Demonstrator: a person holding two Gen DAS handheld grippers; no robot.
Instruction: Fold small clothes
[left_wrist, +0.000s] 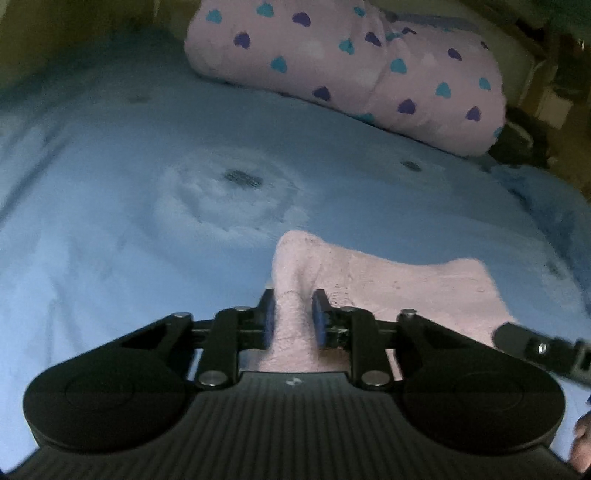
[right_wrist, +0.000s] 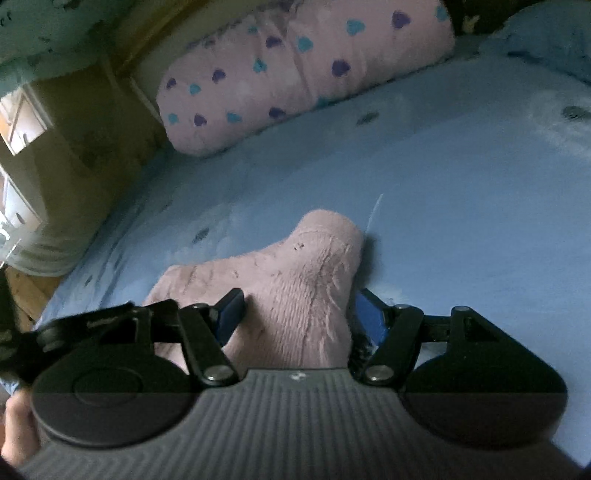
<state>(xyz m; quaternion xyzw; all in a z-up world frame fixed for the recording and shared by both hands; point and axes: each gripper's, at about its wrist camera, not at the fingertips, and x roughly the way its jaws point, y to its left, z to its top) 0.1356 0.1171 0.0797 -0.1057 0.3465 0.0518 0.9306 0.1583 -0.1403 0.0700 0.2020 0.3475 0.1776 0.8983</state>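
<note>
A small fluffy pink garment (left_wrist: 388, 284) lies on the blue bed sheet (left_wrist: 110, 240). My left gripper (left_wrist: 293, 299) is shut on a bunched edge of it, the fabric pinched between the blue pads. In the right wrist view the same pink garment (right_wrist: 295, 273) sits between the fingers of my right gripper (right_wrist: 299, 299), whose jaws stand wide on either side of it, close to the fabric. The right gripper's arm shows at the right edge of the left wrist view (left_wrist: 535, 347).
A pink pillow with purple and teal hearts (left_wrist: 351, 62) lies at the far side of the bed; it also shows in the right wrist view (right_wrist: 295, 74). The bed's left edge, wooden floor and furniture (right_wrist: 22, 147) show in the right wrist view.
</note>
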